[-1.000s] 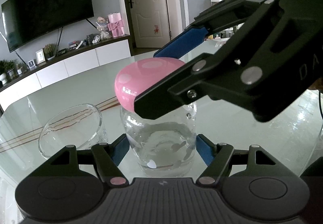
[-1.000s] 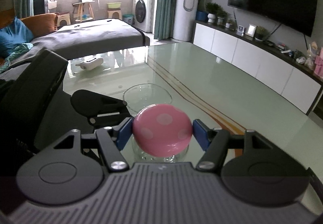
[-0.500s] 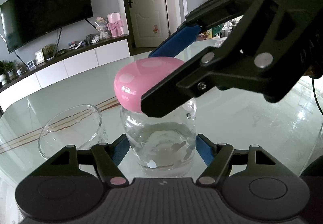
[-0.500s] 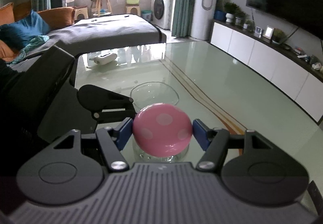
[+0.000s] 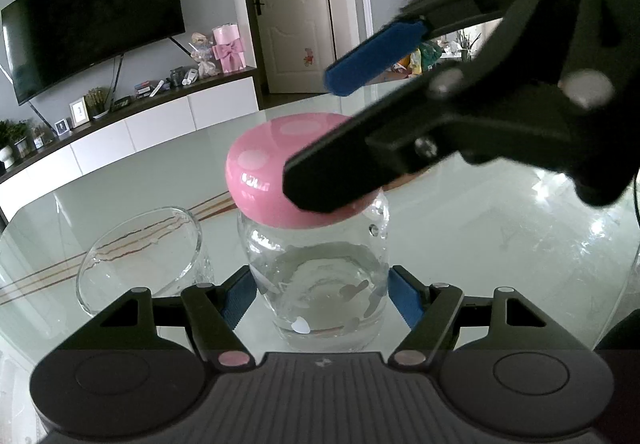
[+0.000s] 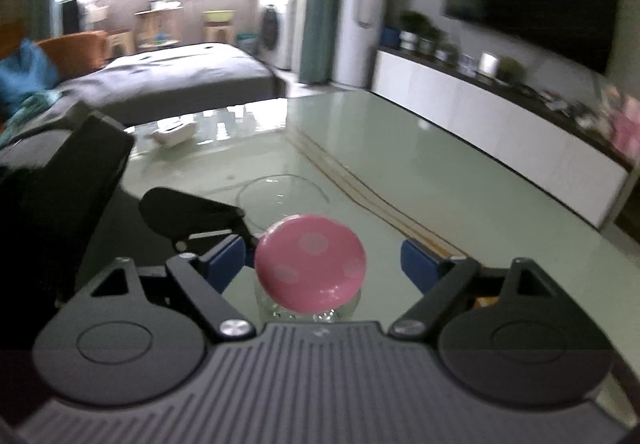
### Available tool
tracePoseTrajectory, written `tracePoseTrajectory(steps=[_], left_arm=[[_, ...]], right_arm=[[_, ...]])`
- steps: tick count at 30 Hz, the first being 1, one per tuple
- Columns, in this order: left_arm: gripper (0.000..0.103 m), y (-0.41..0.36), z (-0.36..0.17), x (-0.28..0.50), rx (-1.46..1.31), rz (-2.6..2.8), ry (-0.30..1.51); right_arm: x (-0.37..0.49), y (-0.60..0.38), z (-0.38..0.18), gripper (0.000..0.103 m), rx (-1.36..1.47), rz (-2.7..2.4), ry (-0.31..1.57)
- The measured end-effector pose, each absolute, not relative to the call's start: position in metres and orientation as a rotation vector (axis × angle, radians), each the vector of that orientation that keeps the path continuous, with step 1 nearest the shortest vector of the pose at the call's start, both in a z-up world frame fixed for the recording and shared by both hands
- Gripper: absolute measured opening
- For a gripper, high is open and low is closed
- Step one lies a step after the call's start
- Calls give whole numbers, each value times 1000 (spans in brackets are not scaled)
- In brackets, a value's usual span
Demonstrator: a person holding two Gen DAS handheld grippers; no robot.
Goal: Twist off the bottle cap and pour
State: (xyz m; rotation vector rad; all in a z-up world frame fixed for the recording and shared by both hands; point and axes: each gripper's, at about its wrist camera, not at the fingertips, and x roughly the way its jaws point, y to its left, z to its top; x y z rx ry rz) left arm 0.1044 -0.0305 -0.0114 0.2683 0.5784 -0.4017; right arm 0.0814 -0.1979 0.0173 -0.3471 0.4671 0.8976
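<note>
A clear glass bottle (image 5: 320,284) with water in its bottom stands on the glass table, topped by a pink dotted cap (image 5: 276,168). My left gripper (image 5: 320,296) is shut on the bottle's body, a blue pad on each side. My right gripper (image 6: 324,260) is above the cap (image 6: 310,264) with its jaws open; the blue pads stand clear of the cap on both sides. In the left wrist view the right gripper (image 5: 352,132) hangs over the cap from the upper right. An empty clear glass bowl (image 5: 140,256) sits just left of the bottle.
The glass table (image 5: 480,228) stretches to the right and back. A white object (image 6: 174,134) lies at the table's far end. A white TV cabinet (image 5: 132,136) and a TV stand beyond the table.
My right gripper let go of the pink cap: its jaws opened and it lifted and turned a little. The left gripper and the bottle stayed still.
</note>
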Motion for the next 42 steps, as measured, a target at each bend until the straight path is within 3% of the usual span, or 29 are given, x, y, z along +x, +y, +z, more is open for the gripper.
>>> tracePoseTrajectory(steps=[8,17,22,42], left_arm=[[75,-32,-12,101,268,-396,579],[75,-33,-14,95,269,-395,579],[75,-32,-16,91,268,-394,578],[75,-37,-9,95,265,-390,581]], right_arm=[[69,-184,16,87,-278,782,505],[69,-172,7,77,-300,760,517],[69,-173,6,65,-302,754,513],[79,-188,9,65,-326,910,490]])
